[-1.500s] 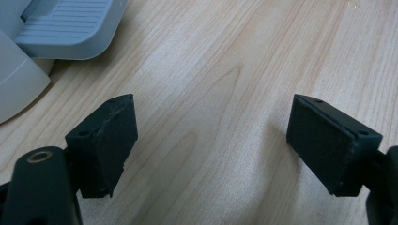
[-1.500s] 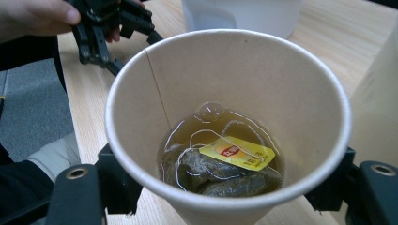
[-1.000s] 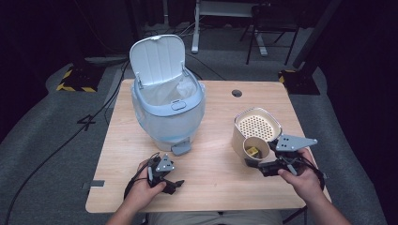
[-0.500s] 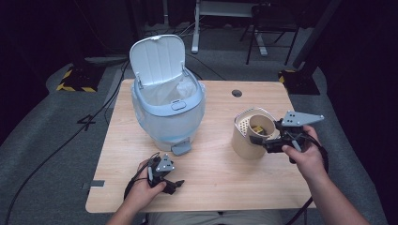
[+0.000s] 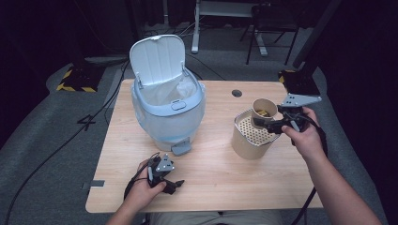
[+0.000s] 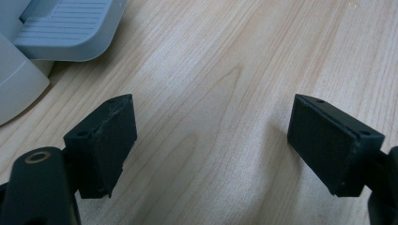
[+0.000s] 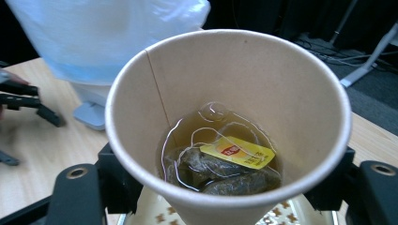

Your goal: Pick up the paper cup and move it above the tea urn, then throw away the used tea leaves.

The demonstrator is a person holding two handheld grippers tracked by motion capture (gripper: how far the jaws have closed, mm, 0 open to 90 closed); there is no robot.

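A brown paper cup (image 5: 263, 110) (image 7: 225, 126) hangs upright above the tan perforated strainer container (image 5: 251, 136), with my right gripper (image 5: 270, 123) shut on its sides. Inside the cup lie wet tea bags with a yellow tag (image 7: 237, 152) in a little brown tea. The pale blue pedal bin (image 5: 166, 101) stands at the table's back left with its lid up and a clear liner inside. My left gripper (image 5: 174, 183) (image 6: 211, 140) rests low on the wooden table (image 5: 216, 183) in front of the bin's pedal (image 6: 65, 30), open, with nothing between its fingers.
A round cable hole (image 5: 236, 93) sits in the table's far side. Cables trail over the grey floor at left, and desk legs stand behind the table. Bare wood lies between the bin and the strainer container.
My right gripper has lifted the paper cup from beside the strainer container up over it, moving away from the front edge. The left gripper has stayed put.
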